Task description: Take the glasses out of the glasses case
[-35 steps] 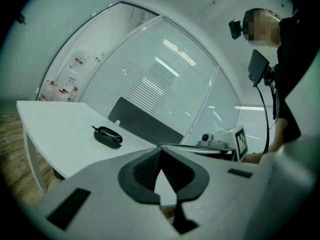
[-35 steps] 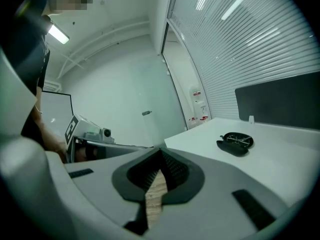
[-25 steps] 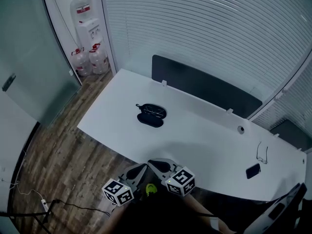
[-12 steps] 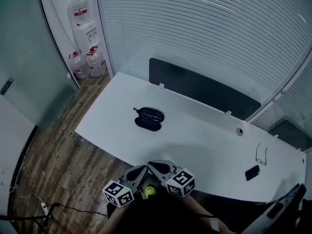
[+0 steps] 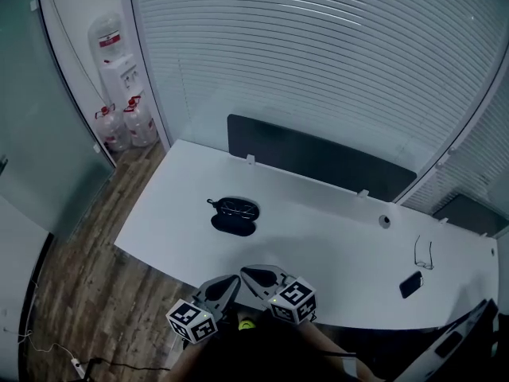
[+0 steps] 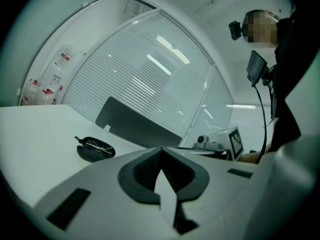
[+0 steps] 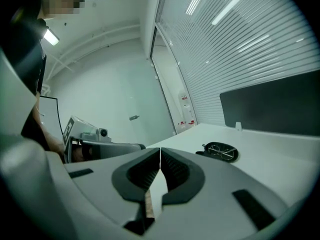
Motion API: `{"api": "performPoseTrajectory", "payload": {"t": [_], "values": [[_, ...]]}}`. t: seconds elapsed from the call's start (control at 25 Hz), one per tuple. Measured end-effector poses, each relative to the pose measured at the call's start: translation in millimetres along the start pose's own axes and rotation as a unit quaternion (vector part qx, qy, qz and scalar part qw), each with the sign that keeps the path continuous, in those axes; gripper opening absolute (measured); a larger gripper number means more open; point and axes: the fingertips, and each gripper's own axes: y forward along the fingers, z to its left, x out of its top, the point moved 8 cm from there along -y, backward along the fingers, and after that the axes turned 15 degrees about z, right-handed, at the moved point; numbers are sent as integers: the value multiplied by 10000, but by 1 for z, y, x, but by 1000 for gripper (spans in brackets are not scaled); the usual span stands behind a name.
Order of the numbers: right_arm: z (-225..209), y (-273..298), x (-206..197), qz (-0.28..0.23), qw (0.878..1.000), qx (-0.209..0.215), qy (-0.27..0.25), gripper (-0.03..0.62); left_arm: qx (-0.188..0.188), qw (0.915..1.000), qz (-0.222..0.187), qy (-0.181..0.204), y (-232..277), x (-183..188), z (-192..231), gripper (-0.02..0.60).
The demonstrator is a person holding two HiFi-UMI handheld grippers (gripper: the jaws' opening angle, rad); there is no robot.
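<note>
The open glasses case (image 5: 234,216) lies on the white tabletop (image 5: 334,237), its long axis running 9 to 3 o'clock in the head view, with its tab (image 5: 211,203) at the 9 o'clock end; the glasses (image 5: 238,207) rest in its far half; at 6 o'clock, well apart, the left claw (image 5: 232,280) and right claw (image 5: 246,271) sit side by side at the near edge, tips angled toward each other, each pressed together on nothing.
</note>
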Motion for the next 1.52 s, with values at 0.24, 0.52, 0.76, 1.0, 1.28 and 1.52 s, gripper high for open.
{"api": "performPoseTrajectory", "payload": {"t": [0.24,0.52,0.76,1.0,1.28,1.52], "values": [[-28,12,17,74,9994,-350,31,17,-362,9992,141,138,19,25,22,9],[-38,25,36,337,9980,-490,-210,17,-343,9992,177,119,25,36,31,9],[-49,35,43,493,9972,-523,-191,17,-374,9990,242,-52,34,40,43,9],[-69,39,48,676,9957,-629,-106,17,-486,9981,355,-140,52,49,56,9],[-88,47,57,901,9940,-601,-156,17,-517,9976,333,-322,67,56,71,9],[-102,60,54,1123,9925,-455,-170,17,-416,9971,408,-495,75,52,84,9]]}}
